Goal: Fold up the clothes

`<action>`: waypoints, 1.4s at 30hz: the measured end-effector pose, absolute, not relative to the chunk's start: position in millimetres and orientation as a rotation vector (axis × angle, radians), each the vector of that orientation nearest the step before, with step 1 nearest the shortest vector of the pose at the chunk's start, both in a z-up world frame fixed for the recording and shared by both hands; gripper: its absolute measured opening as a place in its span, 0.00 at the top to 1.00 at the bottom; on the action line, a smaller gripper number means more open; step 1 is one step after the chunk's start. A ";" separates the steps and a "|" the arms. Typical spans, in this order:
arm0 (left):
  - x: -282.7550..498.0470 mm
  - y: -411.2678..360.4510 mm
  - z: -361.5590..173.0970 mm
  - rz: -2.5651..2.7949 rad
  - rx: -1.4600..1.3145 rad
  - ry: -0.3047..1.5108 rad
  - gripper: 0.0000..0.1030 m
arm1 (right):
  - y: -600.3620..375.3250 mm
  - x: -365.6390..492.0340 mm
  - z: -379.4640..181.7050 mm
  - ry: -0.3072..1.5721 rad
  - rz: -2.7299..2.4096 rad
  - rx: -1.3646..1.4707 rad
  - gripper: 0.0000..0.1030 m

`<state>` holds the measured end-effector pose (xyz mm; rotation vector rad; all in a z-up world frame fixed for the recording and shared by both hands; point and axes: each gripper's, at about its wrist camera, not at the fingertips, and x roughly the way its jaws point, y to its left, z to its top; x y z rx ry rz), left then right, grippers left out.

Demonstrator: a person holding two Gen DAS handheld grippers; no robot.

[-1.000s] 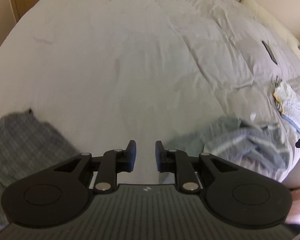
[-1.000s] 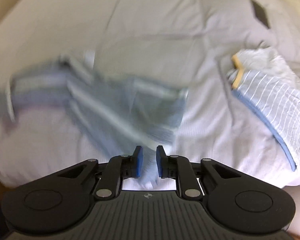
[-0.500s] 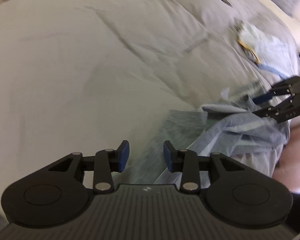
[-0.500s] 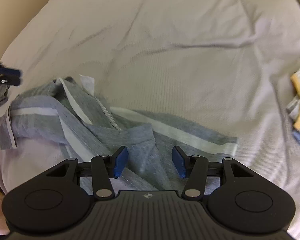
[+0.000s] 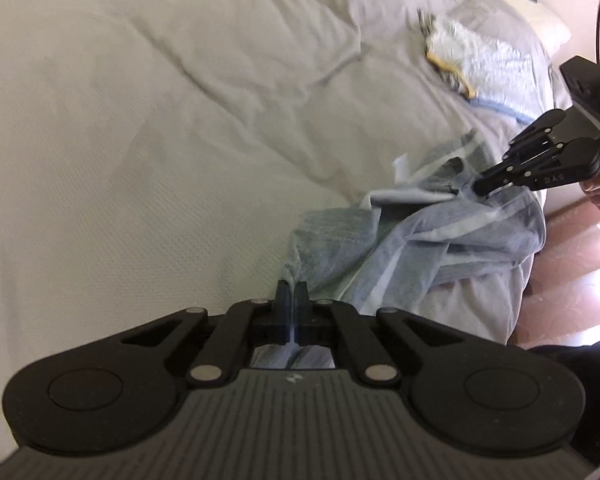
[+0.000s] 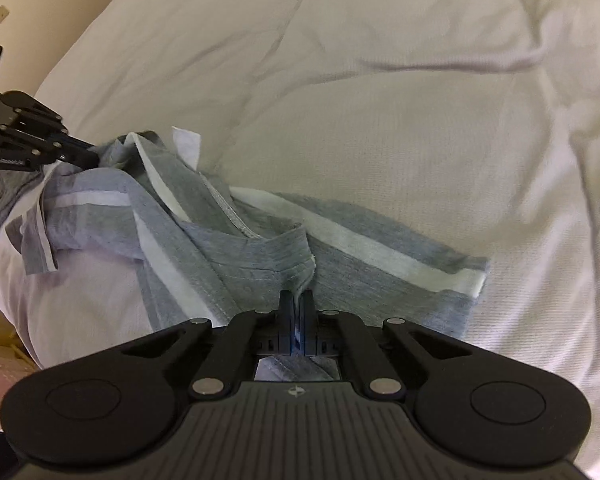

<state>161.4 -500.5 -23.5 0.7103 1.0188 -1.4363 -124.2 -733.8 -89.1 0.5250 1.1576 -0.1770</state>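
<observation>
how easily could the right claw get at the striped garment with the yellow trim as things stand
Probably not right away: the right claw is shut on the grey garment. The striped garment lies apart on the bedspread, with nothing between them.

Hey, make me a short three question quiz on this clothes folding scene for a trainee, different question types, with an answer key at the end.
1. True or false: both grippers are shut on the grey striped garment.
2. Multiple choice: where does the light striped item with the yellow trim lie? A) between the left gripper's fingers B) on the bedspread, apart from the grey garment C) on the floor.
3. Fill in: the grey garment lies crumpled near the ____ of the bed.

Key
1. True. The left gripper and the right gripper each pinch a fold of its fabric.
2. B.
3. Edge; part of it hangs over the side.
</observation>
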 end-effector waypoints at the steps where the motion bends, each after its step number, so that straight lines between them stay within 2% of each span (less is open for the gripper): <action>1: 162.3 -494.9 -12.8 -1.423 0.692 0.990 1.00 | -734.0 -125.5 -80.2 1.144 -0.195 0.510 0.99; 13: 177.4 -465.3 119.5 -1.375 0.531 0.647 1.00 | -710.0 -113.6 83.9 0.838 -0.384 0.179 1.00; 22: 203.1 -507.2 171.7 -1.302 0.493 0.518 1.00 | -726.8 -73.3 145.6 0.720 -0.415 0.054 1.00; 28: 260.0 -592.8 171.1 -1.188 0.530 0.473 1.00 | -803.4 -1.5 153.6 0.667 -0.365 -0.025 1.00; 34: 342.4 -697.0 123.4 -1.006 0.546 0.518 0.99 | -888.4 105.3 120.3 0.663 -0.303 -0.084 1.00; 35: 356.7 -711.4 110.2 -0.956 0.534 0.552 0.93 | -900.3 123.9 109.6 0.667 -0.299 -0.091 1.00; 36: 370.4 -723.3 95.8 -0.900 0.523 0.596 0.79 | -911.0 141.4 96.9 0.675 -0.300 -0.100 1.00; 37: 381.2 -729.6 81.6 -0.847 0.515 0.640 0.74 | -920.8 158.2 83.0 0.688 -0.305 -0.111 0.98; 38: 387.5 -729.8 69.6 -0.813 0.498 0.678 0.74 | -929.1 171.5 67.6 0.709 -0.321 -0.122 0.89; 39: 389.0 -724.8 61.1 -0.799 0.478 0.705 0.74 | -936.3 182.2 51.2 0.735 -0.346 -0.131 0.65; 40: 390.4 -719.8 52.6 -0.785 0.457 0.732 0.74 | -941.4 186.4 39.1 0.750 -0.363 -0.111 0.55; 42: 382.1 -703.1 35.4 -0.780 0.444 0.782 0.74 | -948.5 185.4 21.4 0.762 -0.386 -0.025 0.58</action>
